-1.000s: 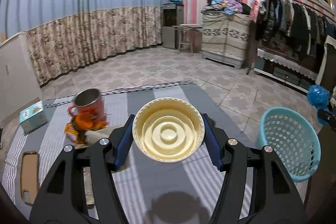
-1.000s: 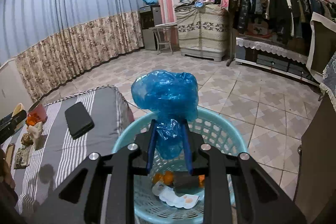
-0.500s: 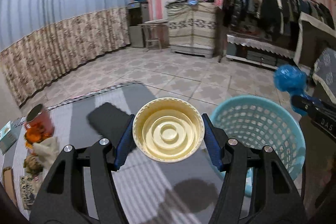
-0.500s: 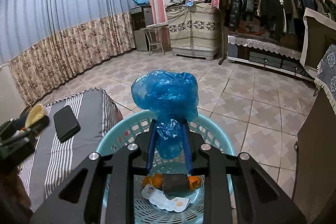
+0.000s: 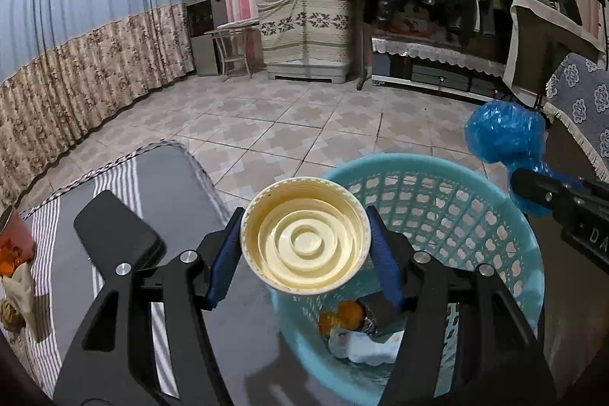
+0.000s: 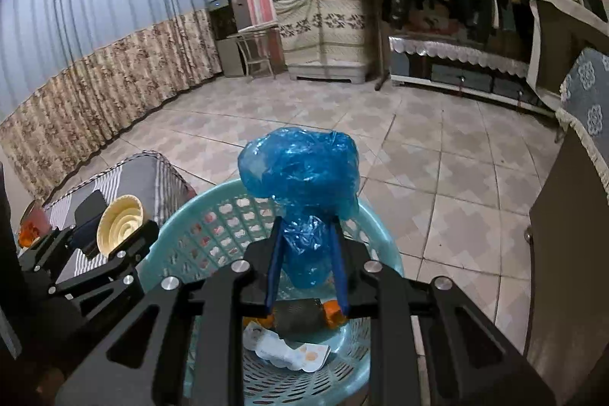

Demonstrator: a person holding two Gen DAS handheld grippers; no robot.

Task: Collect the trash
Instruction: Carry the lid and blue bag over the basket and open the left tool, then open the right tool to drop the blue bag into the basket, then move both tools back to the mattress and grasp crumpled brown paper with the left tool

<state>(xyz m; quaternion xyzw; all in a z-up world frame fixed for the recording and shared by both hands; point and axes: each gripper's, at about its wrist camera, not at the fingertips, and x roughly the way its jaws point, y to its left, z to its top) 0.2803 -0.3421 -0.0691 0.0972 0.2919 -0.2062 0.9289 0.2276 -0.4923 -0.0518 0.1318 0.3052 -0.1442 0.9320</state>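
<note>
Left gripper clamped on a cream plastic cup, fingers pressing both sides of the rim, mouth turned toward the camera. Held right at the near rim of the turquoise basket, probably so that a release drops it inside. Right gripper closed on the neck of a crumpled blue plastic bag, also above the basket for the same reason. Cup looking empty and rigid, with ring-shaped steps at the bottom; bag thin, shiny, bunched into a ball. Already in the basket: orange peel and paper scraps. Black phone lying on the striped tabletop, apparently no trash.
</note>
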